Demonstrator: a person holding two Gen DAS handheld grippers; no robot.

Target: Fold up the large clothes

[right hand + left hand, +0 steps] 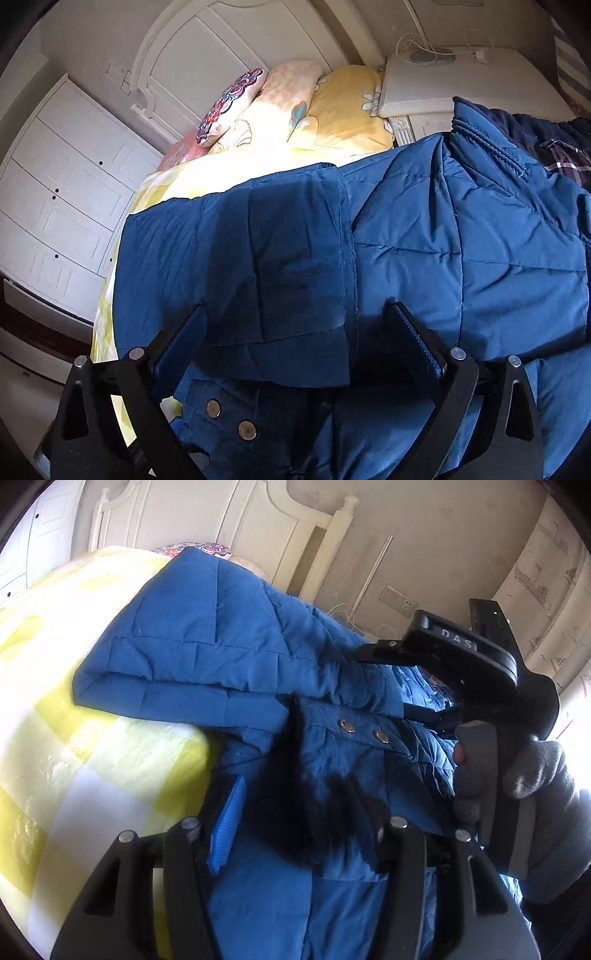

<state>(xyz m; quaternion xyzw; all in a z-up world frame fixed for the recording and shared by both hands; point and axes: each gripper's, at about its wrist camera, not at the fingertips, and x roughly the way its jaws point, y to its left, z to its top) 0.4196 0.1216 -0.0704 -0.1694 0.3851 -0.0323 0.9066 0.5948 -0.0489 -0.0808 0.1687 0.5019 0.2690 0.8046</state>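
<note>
Blue quilted fabric bunches between the fingers of the left gripper [295, 834], which pinch a fold of the padded coat [229, 642] with dark fur trim at the tips. Only this left wrist view shows the right gripper [476, 664] from outside, a gloved hand [532, 775] wrapped around its handle beside the coat, above the yellow checked quilt [92, 746].

From the right wrist camera, the right gripper [295, 325] hangs tilted down over the coat [406, 240], jaws spread and empty. Pillows [295, 107] and a white wardrobe [62, 184] appear here alone.
</note>
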